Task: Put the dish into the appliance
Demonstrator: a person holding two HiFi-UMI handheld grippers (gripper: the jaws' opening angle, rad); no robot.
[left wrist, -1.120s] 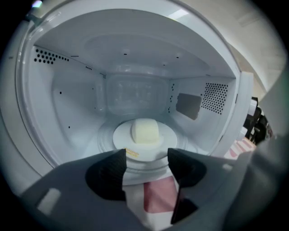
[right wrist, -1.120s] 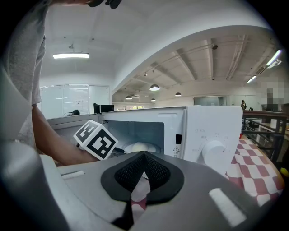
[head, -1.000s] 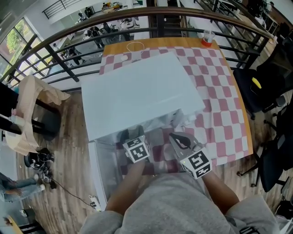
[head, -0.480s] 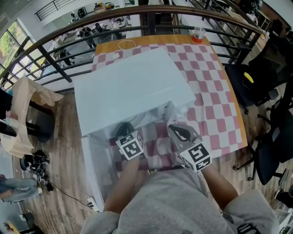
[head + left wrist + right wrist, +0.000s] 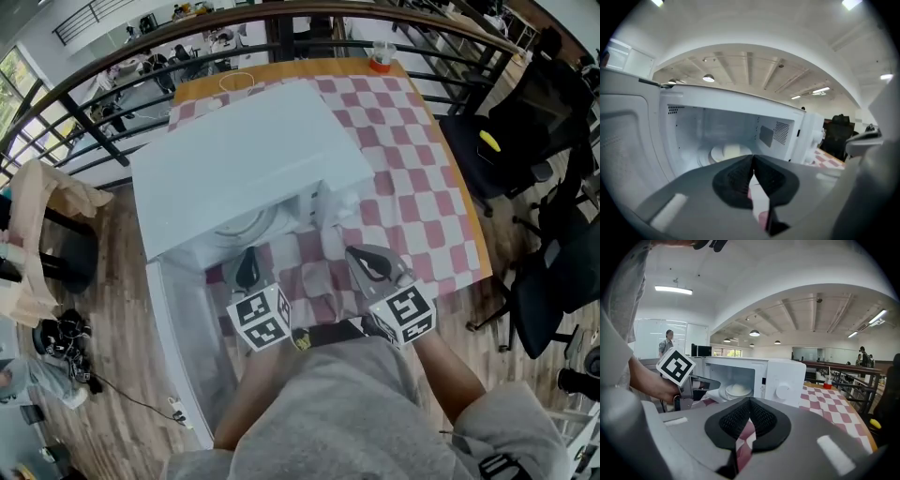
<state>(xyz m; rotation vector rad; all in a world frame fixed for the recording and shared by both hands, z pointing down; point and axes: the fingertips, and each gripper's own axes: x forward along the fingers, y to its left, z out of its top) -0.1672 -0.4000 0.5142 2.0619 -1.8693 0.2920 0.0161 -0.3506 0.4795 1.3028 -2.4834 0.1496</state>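
Dish (image 5: 729,152) left inside microwave (image 5: 244,169); left gripper (image 5: 753,161) fingers just closed empty, drawn back outside microwave; right gripper (image 5: 749,405) fingers shut, empty; door (image 5: 183,328) open, closing likely next.

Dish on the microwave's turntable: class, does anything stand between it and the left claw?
Nothing visible does. The dish sits inside the microwave, whose door stands open; the shut, empty left claw faces it directly.

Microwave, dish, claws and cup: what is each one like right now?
White microwave: door swung open.
White round dish: inside the microwave, sitting flat.
Left claw: just closed, shut, holding nothing.
Right claw: shut, holding nothing.
Red cup with straw: upright on the checked tablecloth.
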